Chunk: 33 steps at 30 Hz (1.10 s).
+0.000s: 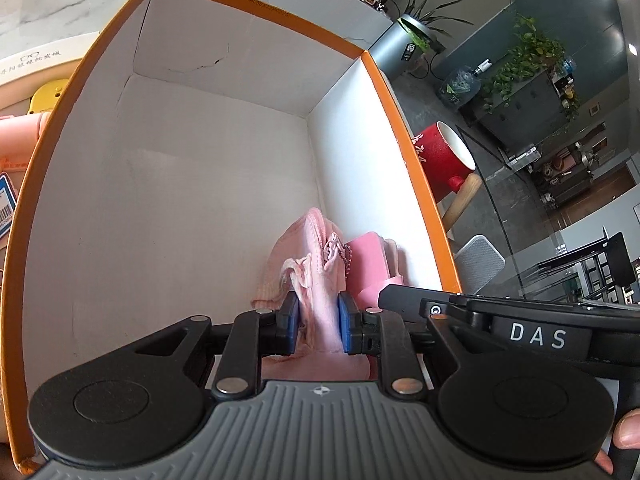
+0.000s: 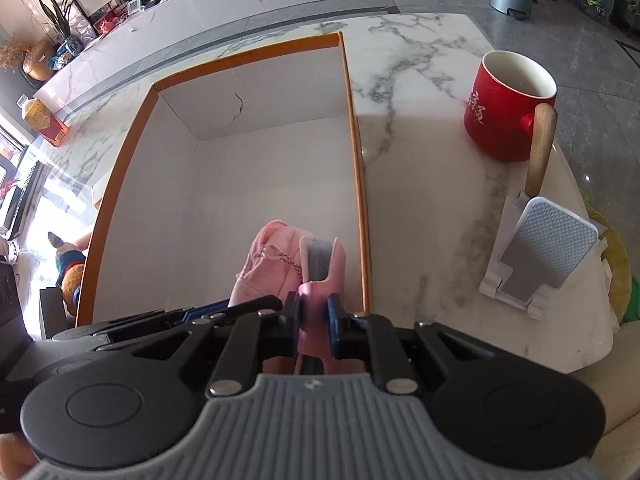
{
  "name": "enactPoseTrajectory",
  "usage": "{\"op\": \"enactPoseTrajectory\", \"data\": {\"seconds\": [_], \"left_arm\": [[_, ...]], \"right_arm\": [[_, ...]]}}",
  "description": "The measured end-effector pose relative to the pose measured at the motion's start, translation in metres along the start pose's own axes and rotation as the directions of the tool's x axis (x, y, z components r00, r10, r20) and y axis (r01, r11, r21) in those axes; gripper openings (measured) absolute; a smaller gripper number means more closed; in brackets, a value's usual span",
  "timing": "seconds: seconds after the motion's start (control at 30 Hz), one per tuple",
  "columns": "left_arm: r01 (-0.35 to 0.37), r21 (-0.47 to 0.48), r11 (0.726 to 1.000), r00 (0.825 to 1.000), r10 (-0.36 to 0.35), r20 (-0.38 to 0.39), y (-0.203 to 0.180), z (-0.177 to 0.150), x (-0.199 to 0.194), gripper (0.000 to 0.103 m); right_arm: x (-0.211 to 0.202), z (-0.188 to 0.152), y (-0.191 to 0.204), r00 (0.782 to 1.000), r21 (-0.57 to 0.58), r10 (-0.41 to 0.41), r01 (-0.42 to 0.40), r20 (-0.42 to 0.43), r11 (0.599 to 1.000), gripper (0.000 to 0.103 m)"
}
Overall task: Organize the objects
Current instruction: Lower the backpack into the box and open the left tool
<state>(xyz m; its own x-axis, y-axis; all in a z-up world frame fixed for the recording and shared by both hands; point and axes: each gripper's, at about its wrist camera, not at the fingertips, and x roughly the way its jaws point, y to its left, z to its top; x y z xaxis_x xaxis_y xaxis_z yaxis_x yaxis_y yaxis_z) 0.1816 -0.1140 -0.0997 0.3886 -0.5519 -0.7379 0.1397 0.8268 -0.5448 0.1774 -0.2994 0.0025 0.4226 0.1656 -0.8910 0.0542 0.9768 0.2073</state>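
An orange-rimmed cardboard box point(image 1: 256, 4) with white inner walls sits on the marble table point(image 2: 432, 184). My left gripper point(image 1: 318, 326) is shut on a soft pink fabric pouch point(image 1: 308, 264) with a small bead chain, low inside the box by its right wall. My right gripper point(image 2: 314, 320) is shut on a pink case point(image 2: 324, 264) holding grey cards, right beside the pouch point(image 2: 268, 264). The case also shows in the left wrist view point(image 1: 368, 264). The right gripper's body crosses the left wrist view at lower right.
A red mug point(image 2: 508, 108) with a wooden handle stands on the table right of the box point(image 2: 356, 152). A white and grey phone stand point(image 2: 544, 252) sits near the table's right edge. A yellow object point(image 1: 46, 98) and pink item point(image 1: 20, 128) lie left of the box.
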Motion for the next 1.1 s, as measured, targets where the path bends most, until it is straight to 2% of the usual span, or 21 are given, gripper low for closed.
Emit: {"op": "enactPoseTrajectory", "data": {"seconds": [0.17, 0.27, 0.37, 0.47, 0.6, 0.77, 0.83, 0.93, 1.1], "left_arm": [[0.008, -0.017, 1.0, 1.0, -0.008, -0.009, 0.001, -0.001, 0.001, 0.025], [0.013, -0.019, 1.0, 1.0, -0.013, -0.014, 0.0, -0.003, 0.0, 0.026], [0.024, -0.04, 0.999, 0.999, -0.024, -0.022, 0.002, -0.004, 0.0, 0.027], [0.027, -0.054, 0.998, 0.999, -0.028, -0.03, 0.002, -0.004, -0.001, 0.027], [0.04, -0.089, 0.995, 0.998, -0.044, -0.044, 0.0, -0.002, 0.002, 0.027], [0.063, -0.121, 0.991, 0.996, -0.07, -0.055, -0.003, 0.002, 0.009, 0.027], [0.057, -0.103, 0.993, 0.996, -0.063, -0.061, -0.007, 0.003, 0.01, 0.027], [0.028, -0.072, 0.997, 0.997, -0.033, -0.066, -0.012, 0.005, 0.008, 0.033], [0.03, -0.07, 0.997, 0.997, -0.035, -0.075, -0.016, 0.005, 0.005, 0.05]], "right_arm": [[0.0, 0.0, -0.005, 1.0, -0.011, -0.004, 0.004, 0.017, 1.0, 0.015], [-0.006, -0.002, -0.009, 0.999, -0.002, 0.021, -0.021, 0.028, 1.0, 0.016], [-0.025, -0.006, -0.011, 0.995, -0.013, 0.026, -0.025, 0.099, 1.0, 0.031], [-0.044, -0.009, -0.017, 0.986, -0.02, 0.037, -0.034, 0.164, 0.999, 0.032], [-0.052, -0.012, -0.034, 0.976, 0.026, -0.012, 0.007, 0.218, 1.0, 0.032], [-0.039, -0.014, -0.056, 0.983, 0.113, 0.075, -0.094, 0.167, 0.989, 0.033], [-0.033, -0.016, -0.056, 0.985, 0.116, 0.085, -0.103, 0.151, 0.988, 0.031], [-0.027, -0.017, -0.054, 0.987, 0.113, 0.092, -0.108, 0.135, 0.988, 0.029], [-0.025, -0.017, -0.052, 0.988, 0.106, 0.088, -0.102, 0.13, 0.989, 0.028]]}}
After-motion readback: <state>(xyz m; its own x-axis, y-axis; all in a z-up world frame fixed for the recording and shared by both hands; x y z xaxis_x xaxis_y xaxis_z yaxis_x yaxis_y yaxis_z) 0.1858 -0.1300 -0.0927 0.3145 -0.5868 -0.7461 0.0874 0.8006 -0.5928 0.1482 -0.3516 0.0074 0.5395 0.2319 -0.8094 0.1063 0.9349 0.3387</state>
